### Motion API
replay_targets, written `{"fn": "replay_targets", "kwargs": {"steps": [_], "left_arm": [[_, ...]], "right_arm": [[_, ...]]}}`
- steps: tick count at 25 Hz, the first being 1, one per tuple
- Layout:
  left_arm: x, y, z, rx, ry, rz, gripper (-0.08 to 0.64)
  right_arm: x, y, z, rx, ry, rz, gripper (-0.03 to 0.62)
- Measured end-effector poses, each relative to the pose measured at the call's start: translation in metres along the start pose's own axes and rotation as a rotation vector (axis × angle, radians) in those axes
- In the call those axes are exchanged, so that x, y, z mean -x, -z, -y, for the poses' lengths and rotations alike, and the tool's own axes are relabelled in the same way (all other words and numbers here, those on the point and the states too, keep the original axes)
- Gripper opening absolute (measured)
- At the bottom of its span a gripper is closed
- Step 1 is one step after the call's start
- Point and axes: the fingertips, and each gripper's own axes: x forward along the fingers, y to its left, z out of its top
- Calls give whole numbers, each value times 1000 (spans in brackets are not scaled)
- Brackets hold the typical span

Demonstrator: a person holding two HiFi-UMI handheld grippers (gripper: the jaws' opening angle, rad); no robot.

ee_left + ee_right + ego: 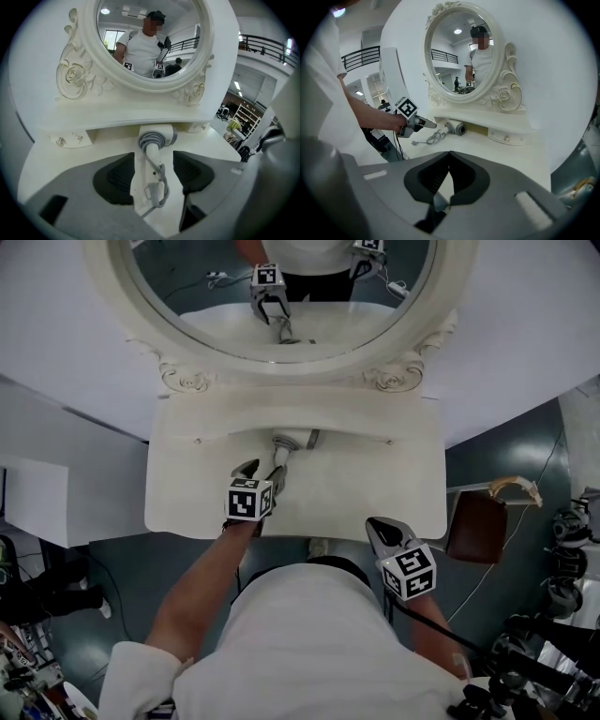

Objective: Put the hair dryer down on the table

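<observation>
Lying on the white table (375,484), barrel at 12 o'clock, the cord-wrapped white plastic hair dryer (152,145) rests free of the released jaws of the left gripper (262,468) — right gripper (449,157) clenched, empty.

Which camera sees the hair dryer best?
The left gripper view: the hair dryer lies close up on the table, cord wrapped round it, between the open jaws of the left gripper. The head view shows it small, beyond that gripper. The right gripper view shows it small, sideways.
</observation>
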Motion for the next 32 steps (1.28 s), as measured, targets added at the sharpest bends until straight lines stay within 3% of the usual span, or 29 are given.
{"fn": "replay_targets", "kwargs": {"steps": [4, 14, 22, 32], "left_arm": [[39, 1, 1, 36, 47, 50, 234], [148, 48, -15, 31, 75, 108, 0], [231, 98, -11, 65, 193, 120, 2], [311, 173, 5, -56, 303, 77, 2]], "right_arm": [[-6, -2, -26, 25, -18, 4, 2], [-19, 1, -110, 76, -64, 9, 0], [-19, 10, -179, 107, -78, 1, 0], [-8, 30, -267, 129, -65, 4, 0]]}}
